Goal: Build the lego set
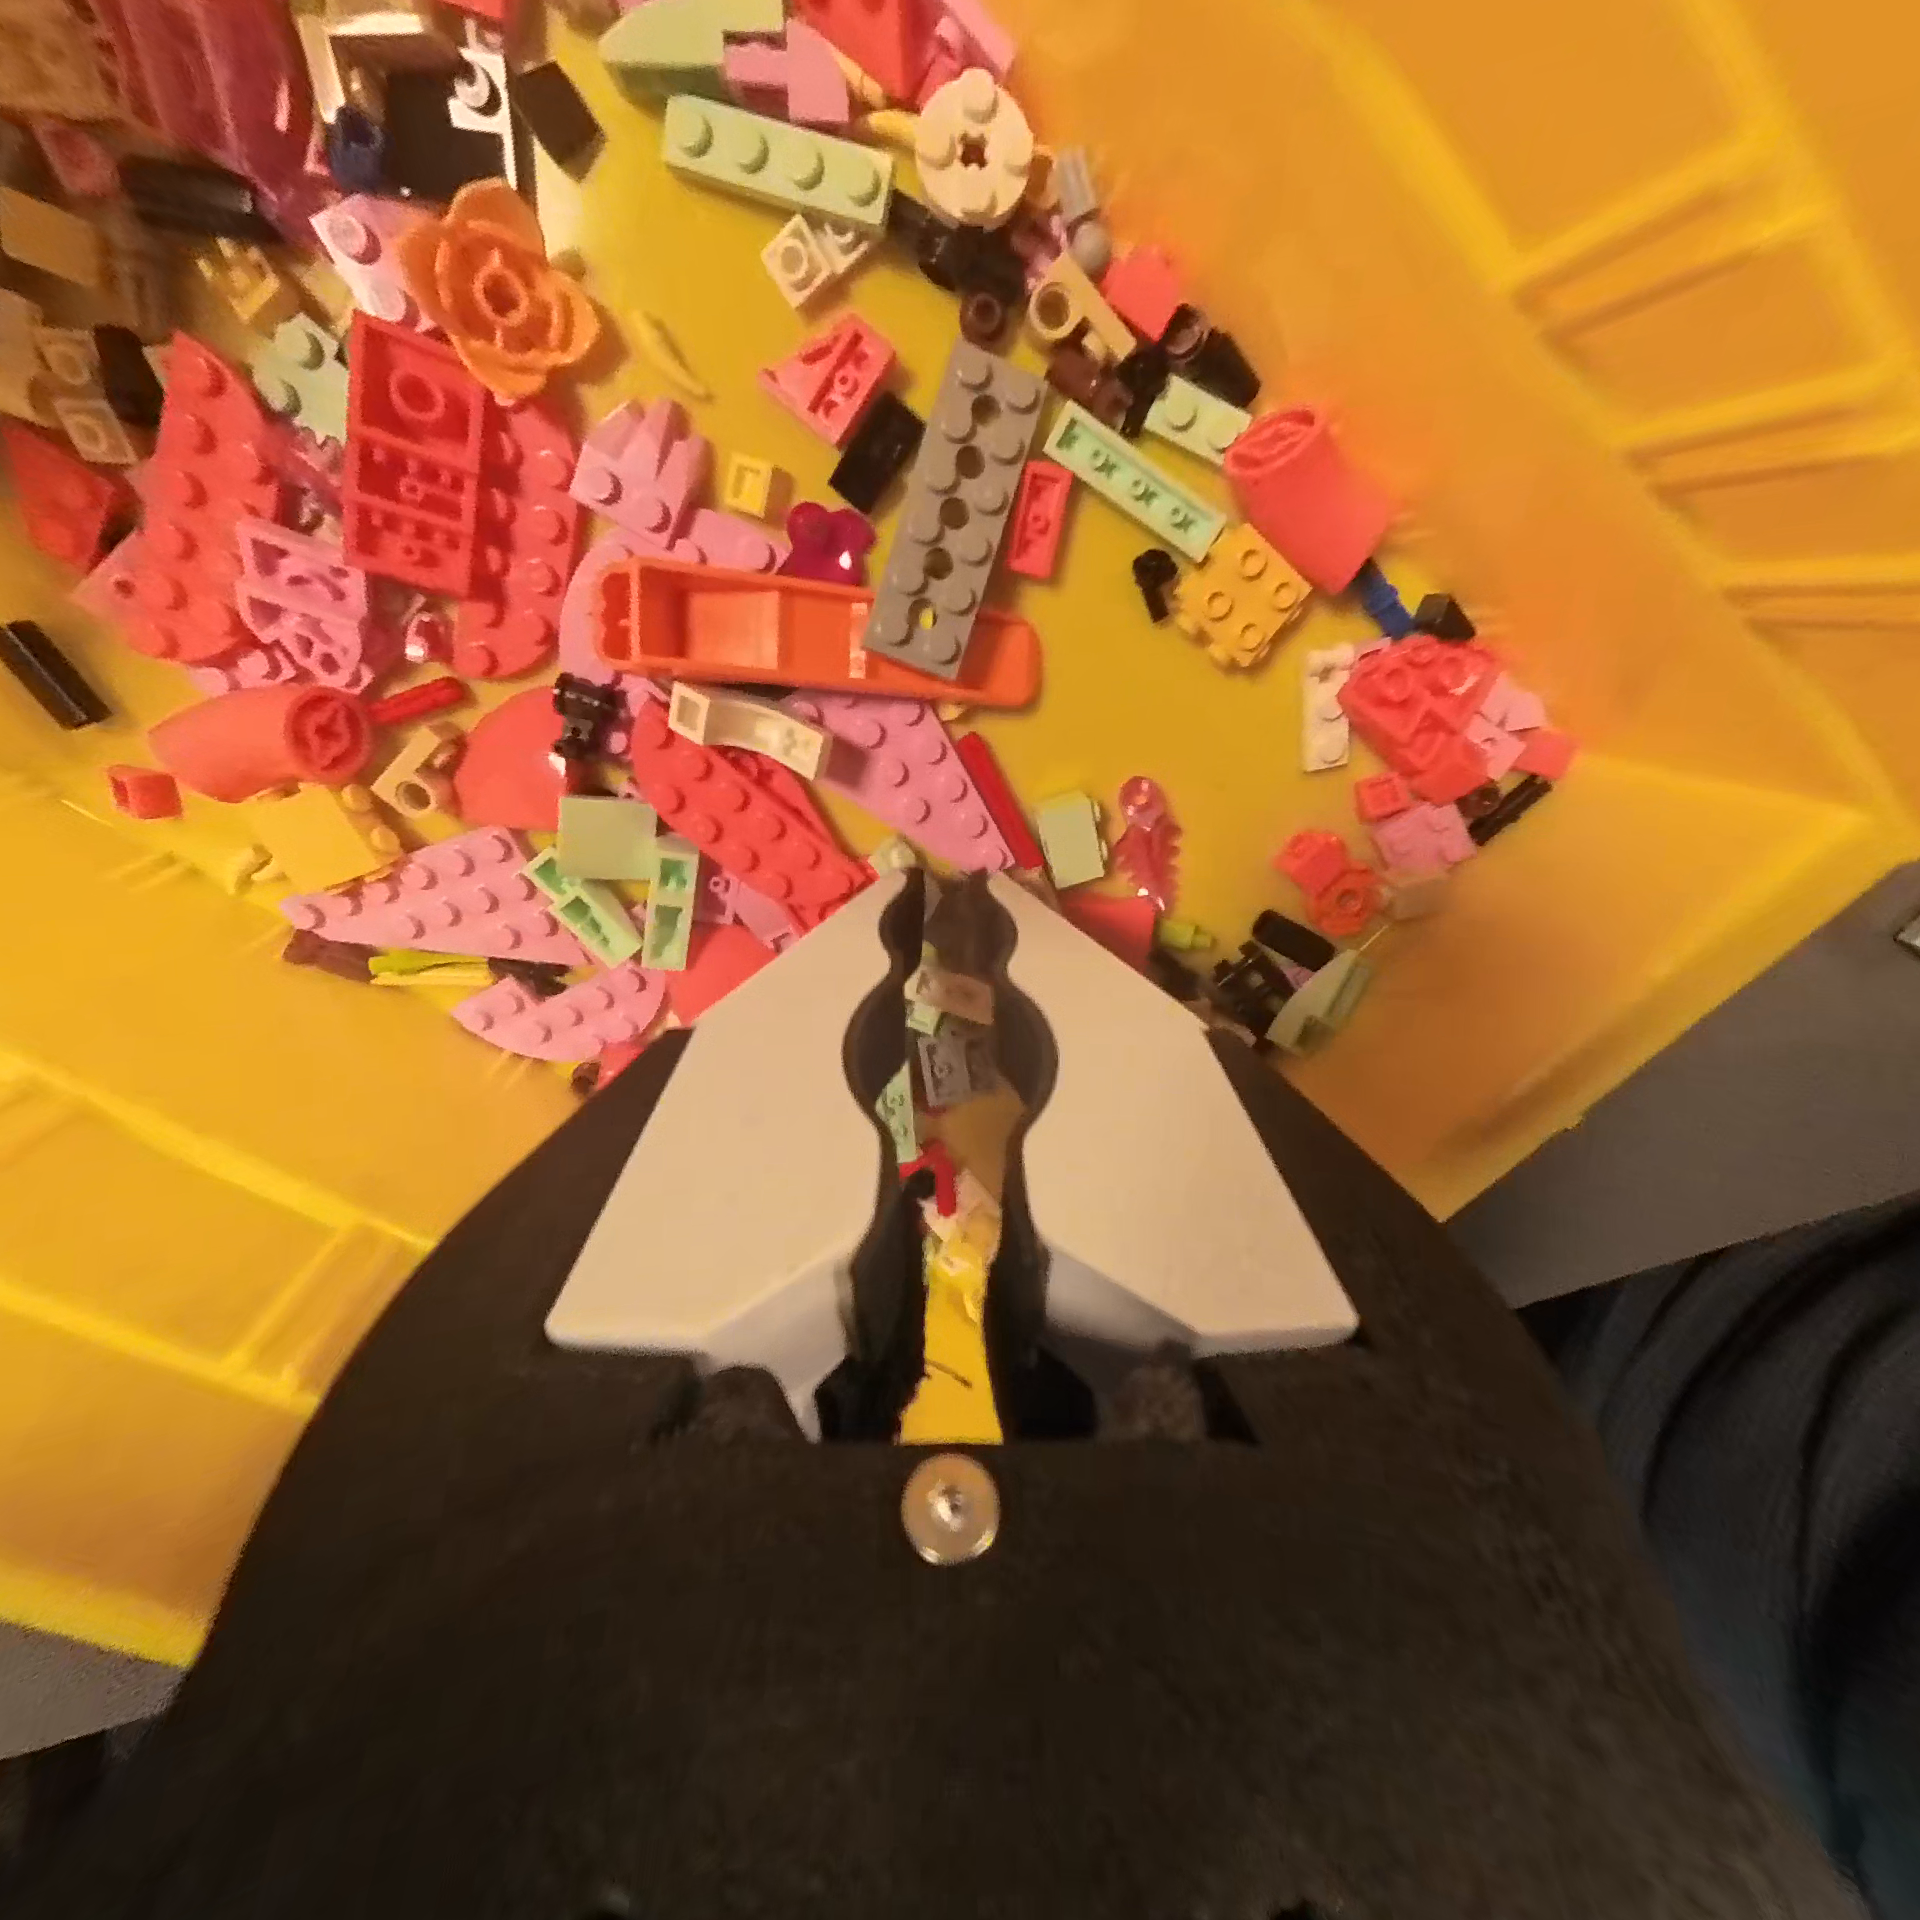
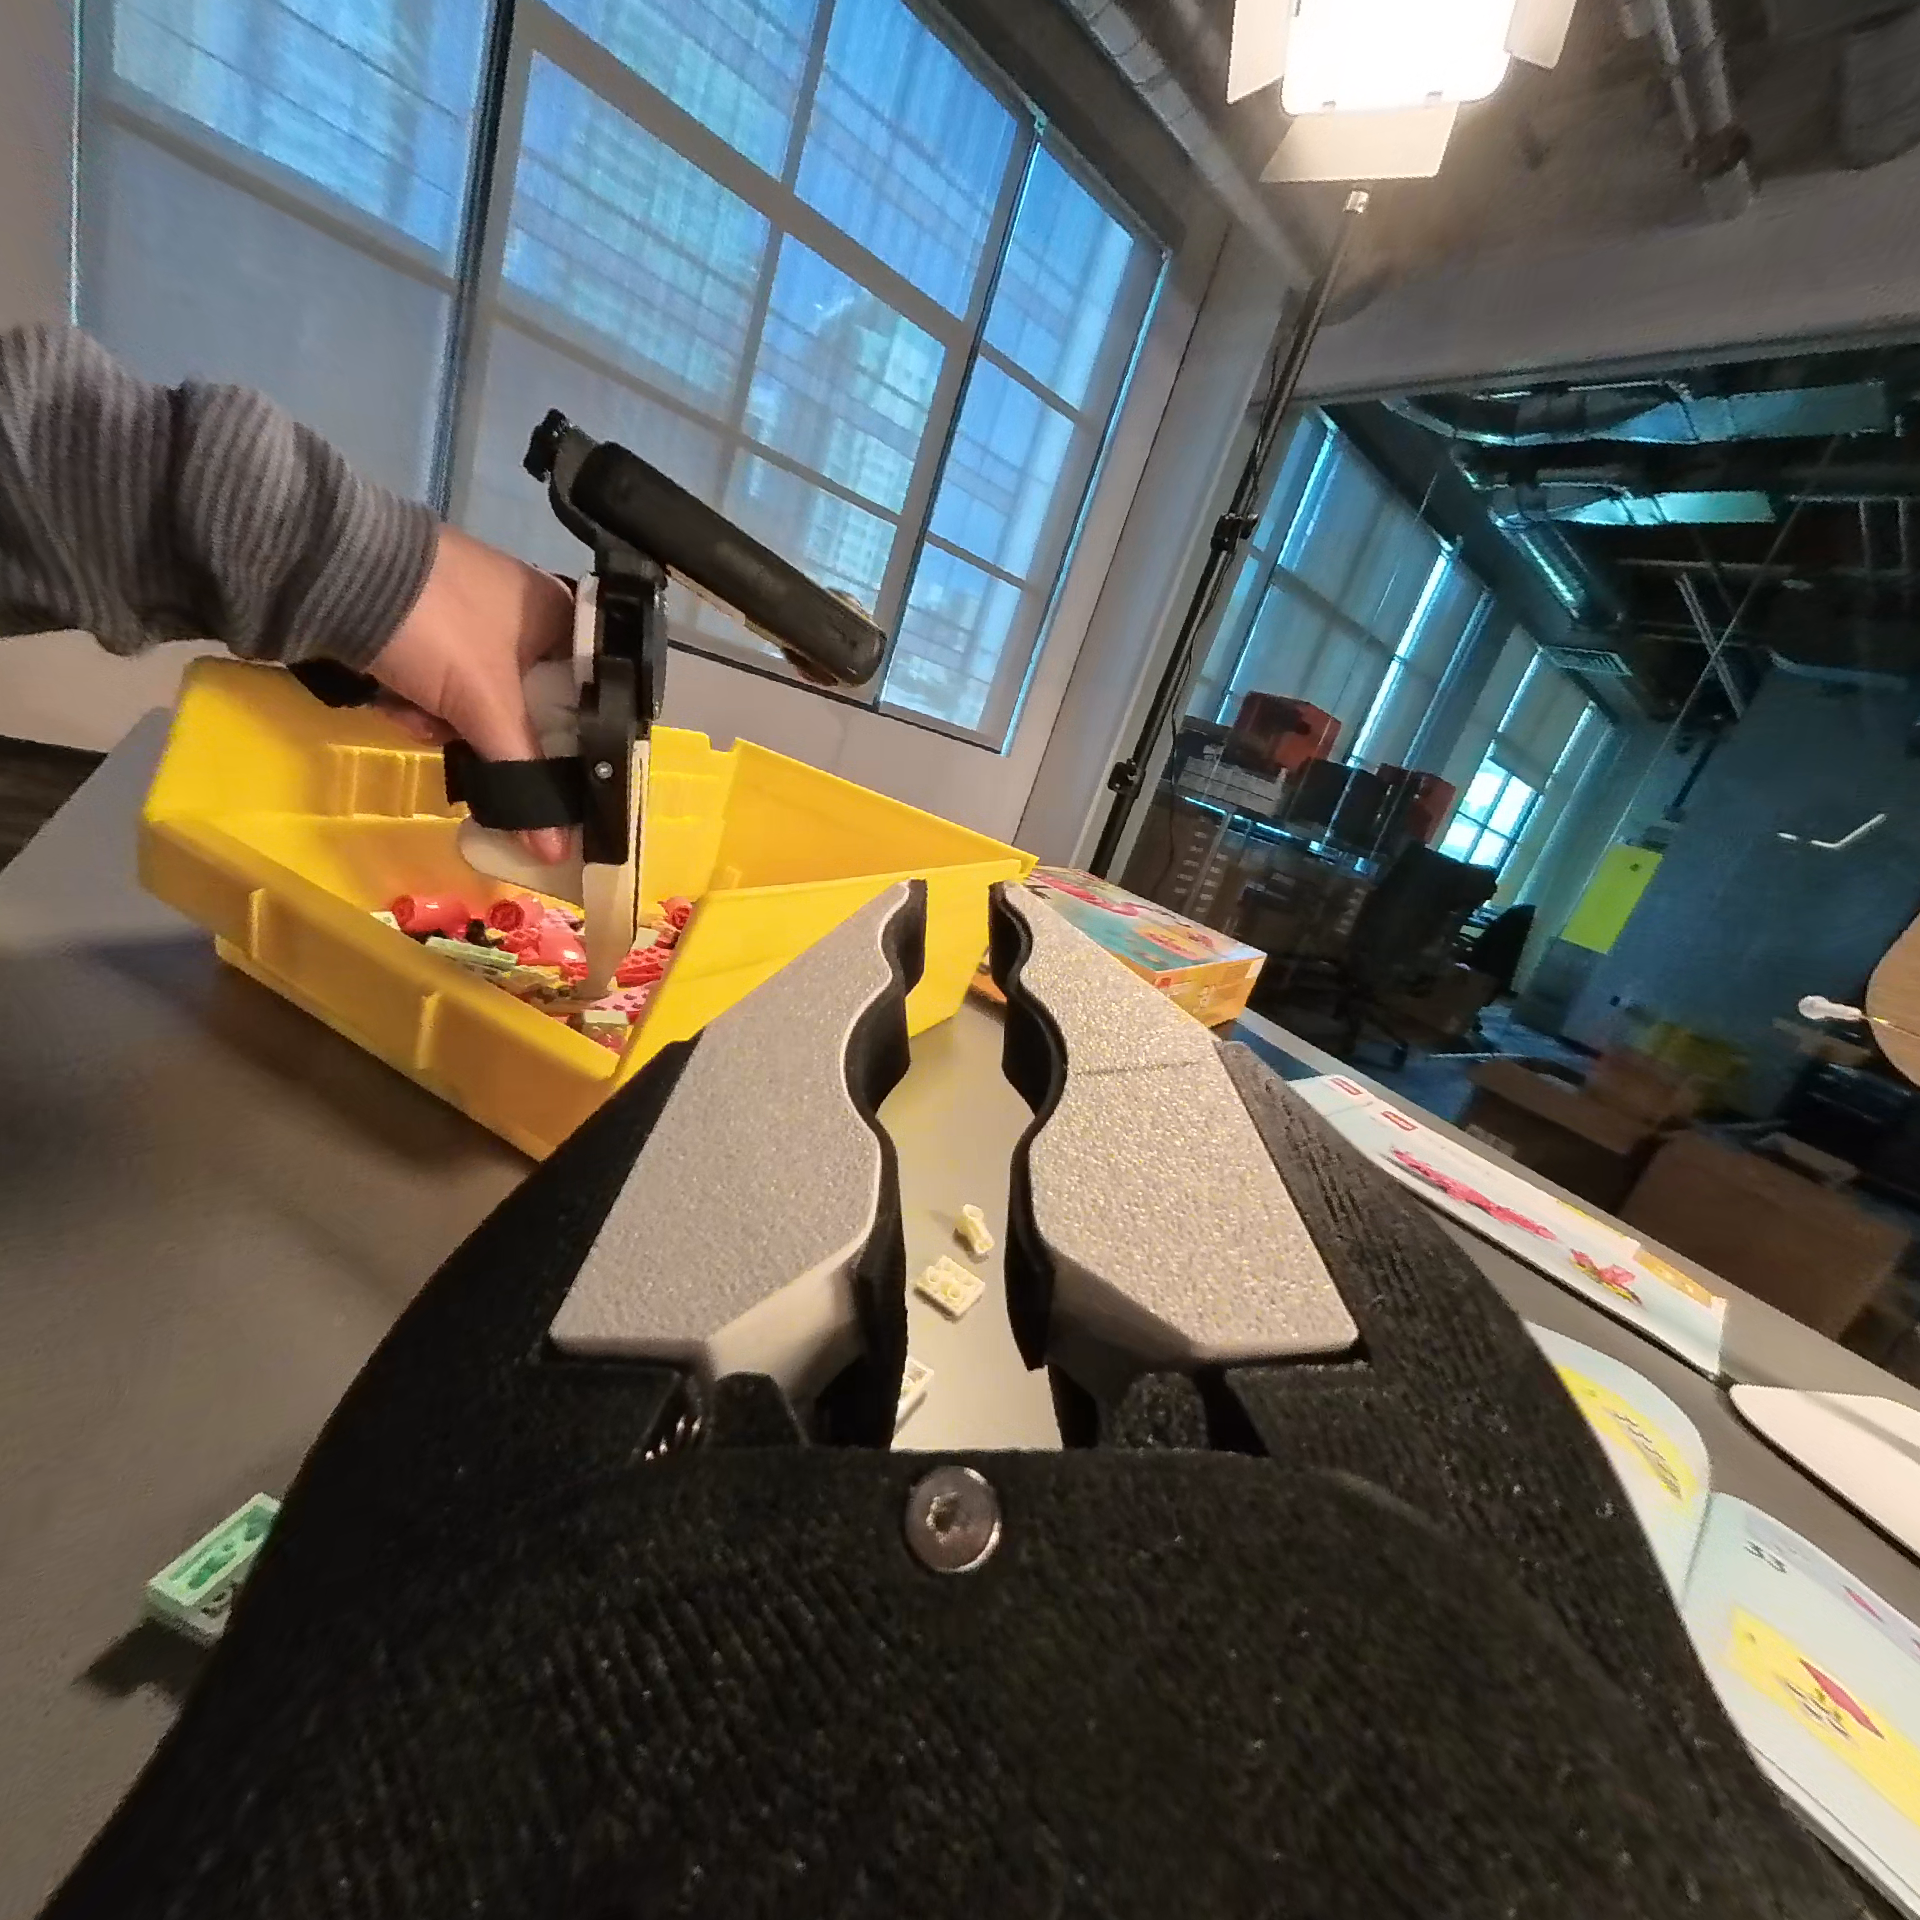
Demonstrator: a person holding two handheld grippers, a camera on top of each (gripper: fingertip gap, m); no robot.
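Observation:
My left gripper (image 1: 948, 889) points down into a yellow bin (image 1: 1351, 312) of loose building bricks. Its fingertips are closed on a small dark brown piece (image 1: 961, 920) at the near edge of the pile, next to a red wedge plate (image 1: 748, 821) and a pink wedge plate (image 1: 914, 790). The right wrist view shows this gripper (image 2: 597, 987) with its tips down among the bricks in the bin (image 2: 831, 831), a hand around its handle. My right gripper (image 2: 956, 894) hovers over the dark table (image 2: 260, 1195) beside the bin. Its fingers stand a little apart with nothing between them.
An orange long piece (image 1: 790, 634), a grey holed plate (image 1: 966, 509) and an orange rose (image 1: 499, 291) lie in the bin. On the table lie two small cream pieces (image 2: 951, 1283), a mint green piece (image 2: 213, 1569), a printed box (image 2: 1153, 956) and open booklets (image 2: 1507, 1226). A light stand (image 2: 1247, 520) rises behind.

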